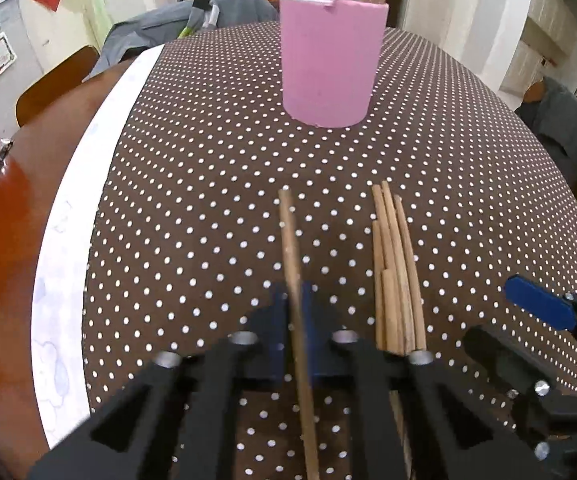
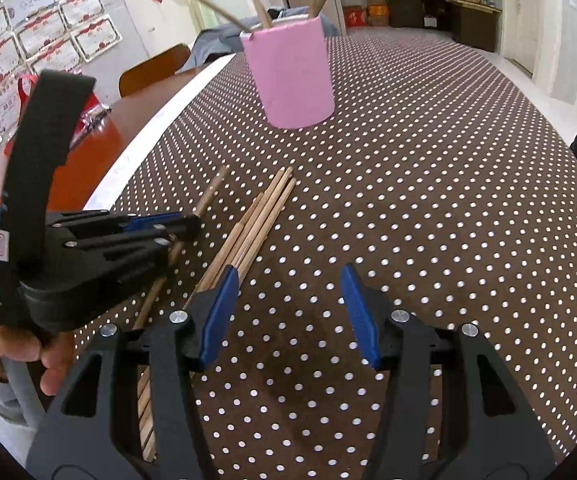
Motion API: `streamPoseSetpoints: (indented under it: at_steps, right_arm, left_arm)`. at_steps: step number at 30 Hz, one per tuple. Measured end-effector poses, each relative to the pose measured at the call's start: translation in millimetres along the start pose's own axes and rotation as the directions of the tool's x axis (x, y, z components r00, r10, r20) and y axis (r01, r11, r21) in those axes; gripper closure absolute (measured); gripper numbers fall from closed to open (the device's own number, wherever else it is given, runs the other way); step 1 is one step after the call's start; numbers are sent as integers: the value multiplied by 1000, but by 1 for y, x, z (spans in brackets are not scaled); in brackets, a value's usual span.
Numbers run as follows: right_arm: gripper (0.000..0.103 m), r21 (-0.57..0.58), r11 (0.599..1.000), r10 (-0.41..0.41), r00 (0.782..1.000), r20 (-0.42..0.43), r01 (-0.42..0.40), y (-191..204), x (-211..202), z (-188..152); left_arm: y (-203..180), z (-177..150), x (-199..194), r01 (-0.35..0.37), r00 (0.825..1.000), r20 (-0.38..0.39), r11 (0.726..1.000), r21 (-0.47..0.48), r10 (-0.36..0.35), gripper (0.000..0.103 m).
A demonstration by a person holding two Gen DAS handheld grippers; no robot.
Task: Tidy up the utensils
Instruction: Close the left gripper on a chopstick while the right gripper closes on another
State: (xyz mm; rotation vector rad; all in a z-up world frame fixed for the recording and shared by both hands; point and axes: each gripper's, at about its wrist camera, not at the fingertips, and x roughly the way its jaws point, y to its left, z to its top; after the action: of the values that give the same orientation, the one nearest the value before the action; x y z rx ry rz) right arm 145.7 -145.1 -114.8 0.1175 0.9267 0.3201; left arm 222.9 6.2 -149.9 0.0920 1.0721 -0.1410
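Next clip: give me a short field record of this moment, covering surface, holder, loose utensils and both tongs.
surface: polka-dot tablecloth
holder: pink cup, upright, chopsticks already standing in it
loose utensils: bundle of chopsticks lying on the cloth
left tongs: shut on single chopstick
right tongs: open, nothing between the pads, bundle just outside its left finger
stage: sorting unfinished

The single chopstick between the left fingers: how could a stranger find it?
On the dotted tablecloth, before the pink holder, lies a bundle of chopsticks. Left of it, one chopstick lies apart, clamped by the left gripper.
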Motion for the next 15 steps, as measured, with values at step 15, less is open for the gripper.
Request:
streamPoseSetpoints:
  at_steps: [15]
  right_arm:
    - [50, -99, 991, -96, 995, -32, 93, 28, 27, 5]
  left_arm:
    - [33, -21, -9, 36, 999, 22, 993, -116, -33, 97]
